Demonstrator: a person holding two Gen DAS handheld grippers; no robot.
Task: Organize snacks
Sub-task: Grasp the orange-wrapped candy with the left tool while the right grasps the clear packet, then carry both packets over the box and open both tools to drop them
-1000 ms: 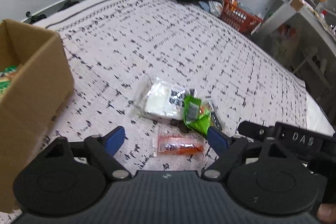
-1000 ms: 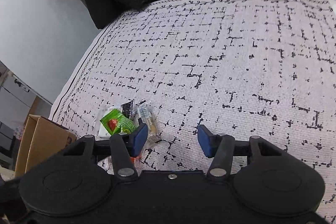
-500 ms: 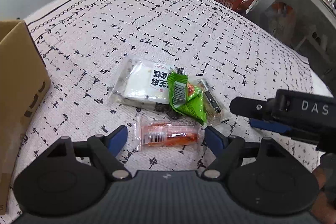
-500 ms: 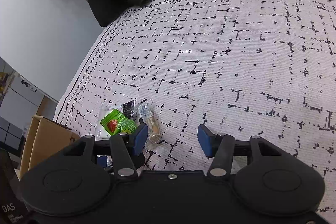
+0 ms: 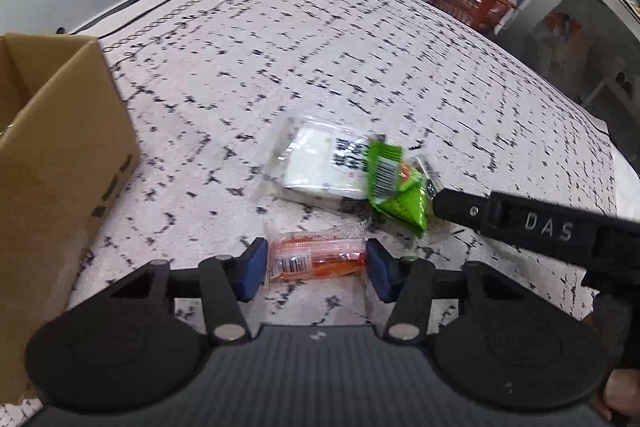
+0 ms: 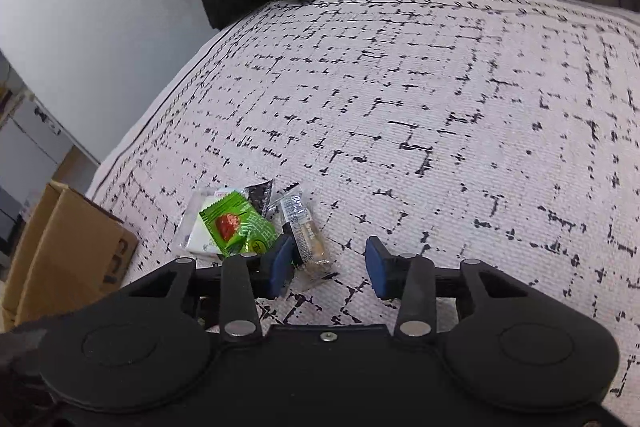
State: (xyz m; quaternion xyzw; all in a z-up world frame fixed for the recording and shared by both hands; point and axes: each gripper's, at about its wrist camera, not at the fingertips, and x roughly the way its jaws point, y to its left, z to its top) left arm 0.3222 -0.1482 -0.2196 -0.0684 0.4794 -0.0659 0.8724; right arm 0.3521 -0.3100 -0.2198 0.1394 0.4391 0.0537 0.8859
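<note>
- Left wrist view: my left gripper (image 5: 316,269) is open, blue pads bracketing the orange snack packet (image 5: 316,255) on the patterned cloth (image 5: 320,67), nothing held. Risk: the slick wrapper may buckle or skid out on closing. The cardboard box (image 5: 68,163) stands to the left.
- Right wrist view: my right gripper (image 6: 327,263) is open and empty, its left pad just beside the clear packet (image 6: 302,227) and green packet (image 6: 236,227). Risk: it could nudge the pile.

open cloth (image 6: 460,131) rightward (box (image 5: 60,163) left)
</note>
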